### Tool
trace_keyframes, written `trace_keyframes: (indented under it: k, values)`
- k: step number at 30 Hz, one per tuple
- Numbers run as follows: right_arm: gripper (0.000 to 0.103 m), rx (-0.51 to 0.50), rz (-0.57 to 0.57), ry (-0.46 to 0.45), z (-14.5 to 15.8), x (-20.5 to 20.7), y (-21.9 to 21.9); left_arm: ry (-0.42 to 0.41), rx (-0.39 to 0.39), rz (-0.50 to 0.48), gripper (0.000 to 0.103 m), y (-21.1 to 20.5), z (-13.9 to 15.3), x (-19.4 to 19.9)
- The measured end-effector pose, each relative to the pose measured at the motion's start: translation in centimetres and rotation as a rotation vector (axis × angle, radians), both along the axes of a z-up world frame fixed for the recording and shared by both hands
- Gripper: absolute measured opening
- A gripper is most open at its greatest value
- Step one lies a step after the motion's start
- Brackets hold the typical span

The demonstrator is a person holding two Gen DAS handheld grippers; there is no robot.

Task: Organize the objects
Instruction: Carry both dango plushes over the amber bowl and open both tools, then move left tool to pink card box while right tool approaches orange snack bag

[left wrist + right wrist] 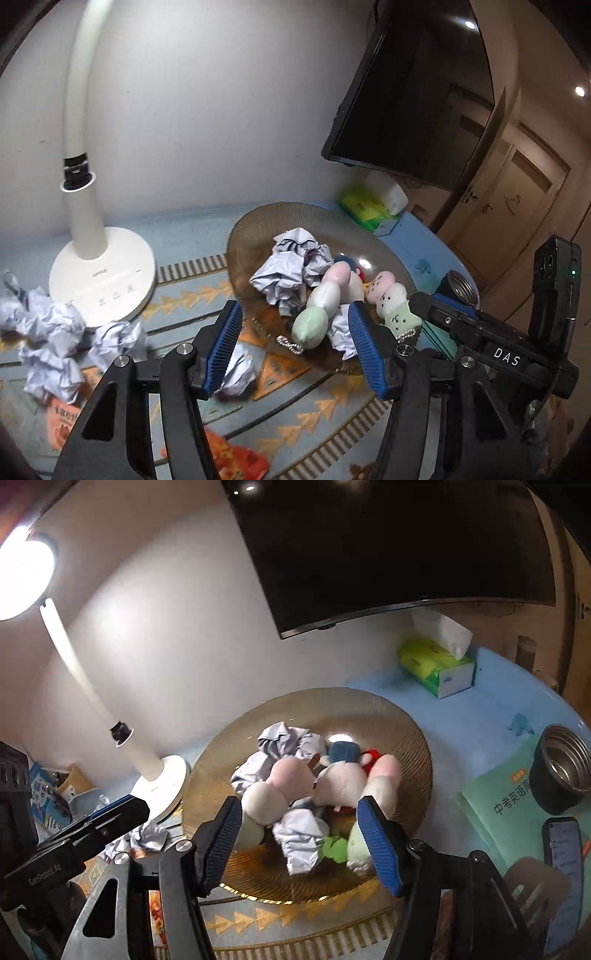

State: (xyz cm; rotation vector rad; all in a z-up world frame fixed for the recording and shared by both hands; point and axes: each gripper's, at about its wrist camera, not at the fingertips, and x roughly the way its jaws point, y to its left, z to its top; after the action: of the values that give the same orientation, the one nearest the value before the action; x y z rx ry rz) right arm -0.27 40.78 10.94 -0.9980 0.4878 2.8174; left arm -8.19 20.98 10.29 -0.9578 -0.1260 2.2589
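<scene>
A ribbed amber glass plate (258, 225) (402, 734) holds crumpled paper balls (286, 266) (284, 744), two pastel dango plush toys (321, 306) (391, 299) and a small plush figure with a blue hat (341, 771). My left gripper (295, 347) is open and empty, over the plate's near edge with a dango plush between its fingers' line. My right gripper (301, 840) is open and empty above the plate's near side. More crumpled paper (51, 339) lies on the mat by the lamp.
A white desk lamp (103, 273) (159, 775) stands left of the plate. A green tissue box (436, 664), a metal cup (561, 771), a green book (498, 797) and a phone (563, 845) lie to the right. A monitor (388, 546) hangs behind.
</scene>
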Motion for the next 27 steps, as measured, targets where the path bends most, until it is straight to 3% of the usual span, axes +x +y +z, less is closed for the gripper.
trace_keyframes:
  k: [6,8,11,15,21,23,26,27]
  values:
    - [0.064,0.004,0.146,0.090,1.3,2.3,-6.2,0.032,0.007,0.131,0.059,-8.1,1.1,4.0]
    - [0.064,-0.064,0.230,0.120,1.2,2.8,-7.7,0.055,0.010,0.200,0.075,-11.3,1.5,5.1]
    - [0.064,-0.042,0.281,0.096,-0.5,2.9,-10.7,0.089,-0.003,0.324,0.081,-16.0,1.2,6.7]
    - [0.064,-0.023,0.318,0.025,-4.6,1.9,-13.8,0.028,-0.073,0.460,0.081,-20.3,-2.3,6.6]
    - [0.064,0.046,0.327,-0.019,-8.1,1.3,-15.4,-0.101,-0.090,0.508,0.081,-22.3,-8.2,5.7]
    - [0.064,0.055,0.326,-0.027,-9.0,1.1,-15.5,-0.104,-0.103,0.503,0.081,-21.9,-9.3,5.5]
    - [0.066,0.043,0.311,-0.087,-10.0,0.2,-15.3,-0.087,-0.210,0.521,0.081,-20.7,-10.3,5.4]
    - [0.066,0.035,0.312,-0.083,-10.0,0.2,-15.2,-0.068,-0.194,0.504,0.081,-20.5,-10.1,5.6]
